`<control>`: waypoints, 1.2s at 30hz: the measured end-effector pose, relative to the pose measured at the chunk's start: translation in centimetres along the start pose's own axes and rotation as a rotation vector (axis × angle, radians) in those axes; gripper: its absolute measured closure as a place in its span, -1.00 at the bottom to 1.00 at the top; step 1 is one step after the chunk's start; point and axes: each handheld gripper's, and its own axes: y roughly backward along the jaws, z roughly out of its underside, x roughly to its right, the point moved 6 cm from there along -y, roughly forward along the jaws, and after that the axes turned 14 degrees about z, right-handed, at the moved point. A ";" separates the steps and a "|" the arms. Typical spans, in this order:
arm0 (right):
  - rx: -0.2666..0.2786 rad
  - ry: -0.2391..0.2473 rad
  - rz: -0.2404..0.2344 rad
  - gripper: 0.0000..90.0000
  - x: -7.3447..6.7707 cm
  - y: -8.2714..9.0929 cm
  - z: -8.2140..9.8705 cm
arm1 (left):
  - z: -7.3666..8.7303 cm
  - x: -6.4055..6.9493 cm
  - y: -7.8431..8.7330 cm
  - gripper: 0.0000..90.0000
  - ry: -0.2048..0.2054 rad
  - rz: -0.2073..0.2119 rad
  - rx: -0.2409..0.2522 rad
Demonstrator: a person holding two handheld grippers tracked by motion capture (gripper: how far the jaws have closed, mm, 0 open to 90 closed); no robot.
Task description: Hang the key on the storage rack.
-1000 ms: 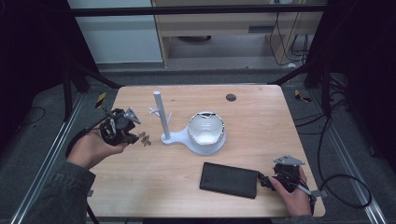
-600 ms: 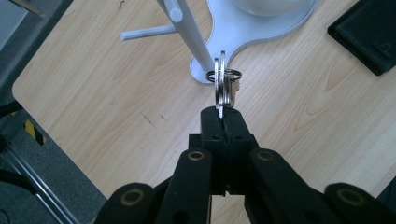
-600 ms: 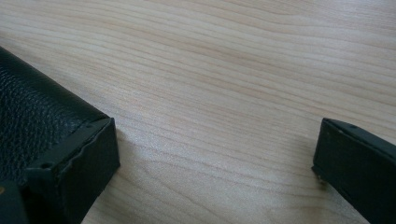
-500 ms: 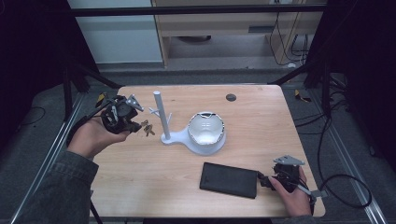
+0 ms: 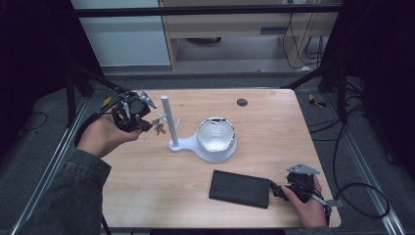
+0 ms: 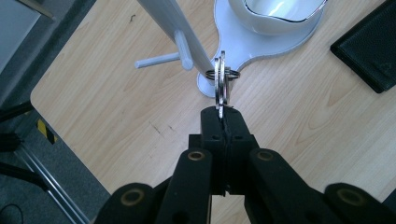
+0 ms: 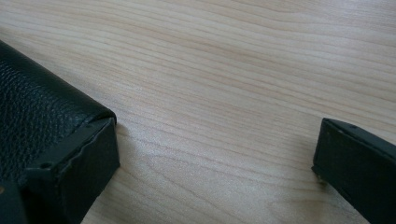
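Your left gripper [image 5: 147, 123] sits in the left middle of the high view, raised off the wooden table [image 5: 274, 132], with its jaws pressed together on a bunch of key rings [image 6: 221, 81]. In the left gripper view, the rings stand edge-on at the centre of the frame, their long axis running straight up from the jaw tips toward the top. A small dark ring crosses them near their upper end, right against the white post [image 6: 180, 32]. In that view the post slants from the top centre down to its base, and a short peg [image 6: 183, 44] on it points toward the lower right, just left of the rings. The white bowl [image 5: 216, 134] on the stand's base sits at the centre of the high view.

Your right gripper [image 5: 280, 190] rests low at the lower right of the high view, jaws spread apart. One jaw lies against the end of the black wallet [image 5: 240, 188], which lies flat, long axis left to right in the frame
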 end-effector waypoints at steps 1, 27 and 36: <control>0.000 0.000 0.000 -0.99 0.0 0.0 0.0 | -0.2 -0.1 -0.1 0.98 -0.003 -0.001 -0.005; -0.001 -0.001 0.000 -0.99 0.0 0.0 0.0 | -0.6 -1.9 -0.2 0.98 0.047 -0.015 -0.031; 0.002 0.000 0.000 -0.99 0.0 0.0 0.0 | -0.9 -2.5 -0.6 0.98 0.064 -0.025 -0.037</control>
